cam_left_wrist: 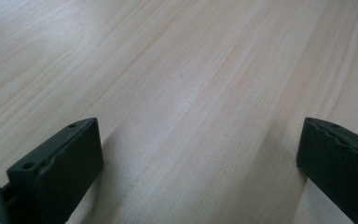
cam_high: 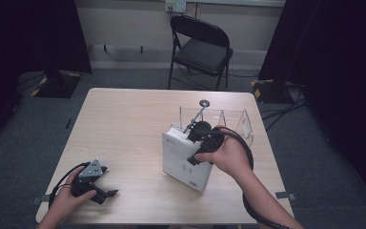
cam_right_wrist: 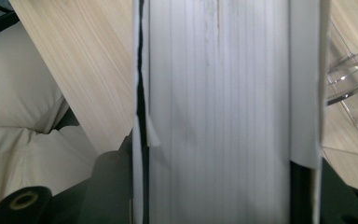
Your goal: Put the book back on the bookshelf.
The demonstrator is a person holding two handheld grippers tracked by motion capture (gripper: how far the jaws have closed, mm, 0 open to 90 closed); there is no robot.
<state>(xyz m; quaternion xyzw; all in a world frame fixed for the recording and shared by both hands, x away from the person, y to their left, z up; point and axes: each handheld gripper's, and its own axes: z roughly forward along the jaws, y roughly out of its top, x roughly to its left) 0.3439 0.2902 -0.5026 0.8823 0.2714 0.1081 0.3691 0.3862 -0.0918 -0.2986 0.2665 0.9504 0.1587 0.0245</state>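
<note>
From above, the right gripper (cam_high: 201, 136) holds a white book (cam_high: 183, 160) upright on the bench (cam_high: 124, 124), just before a clear rack (cam_high: 238, 121), not yet slotted in. The left gripper (cam_left_wrist: 200, 154) rests idle, fingers wide apart. Up close, right fingers clamp the book's pages (cam_right_wrist: 219, 116).

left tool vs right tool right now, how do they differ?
The left tool is open, nothing between its jaws; the right tool is shut on the white book. The left tool rests low at the near left corner of the table; the right tool grips the book from above, holding it upright beside the clear plastic rack. Both are black and hand-held.
</note>
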